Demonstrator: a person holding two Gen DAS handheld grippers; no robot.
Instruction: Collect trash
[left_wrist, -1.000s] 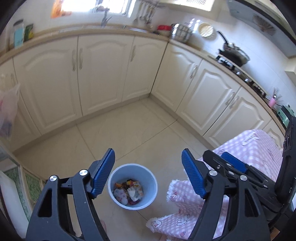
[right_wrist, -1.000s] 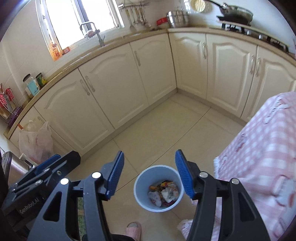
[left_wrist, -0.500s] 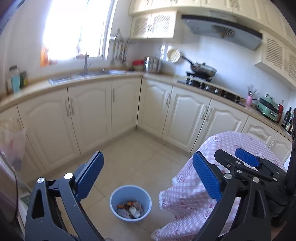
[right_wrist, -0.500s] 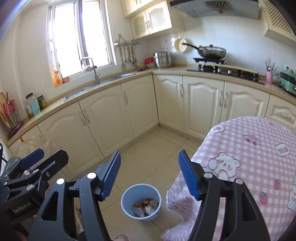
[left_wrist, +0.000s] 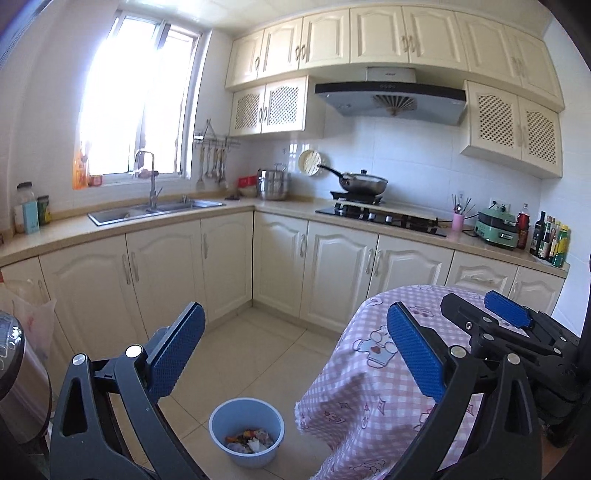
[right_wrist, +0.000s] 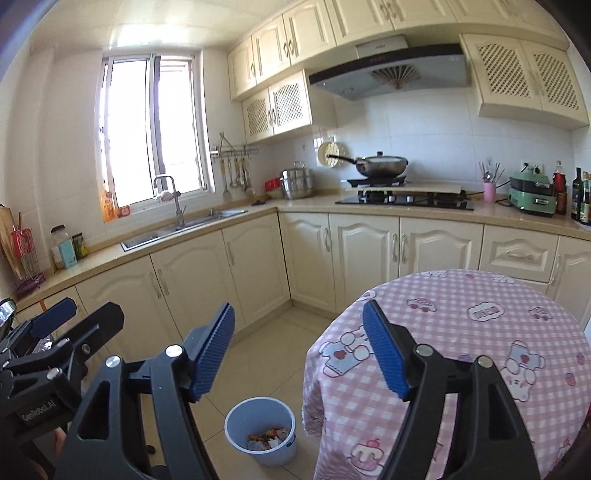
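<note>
Lying below both wide-open, empty hand-held grippers (left_wrist: 291, 354) (right_wrist: 299, 347), trash (right_wrist: 268, 438) is seen binned in the blue bucket (right_wrist: 236, 417); none is seen on the bench (right_wrist: 480, 332).

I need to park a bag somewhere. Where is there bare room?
The pink checked tablecloth top is bare. So is the floor between the cabinets and the blue bin. The counter by the stove and the bottles is crowded.
</note>
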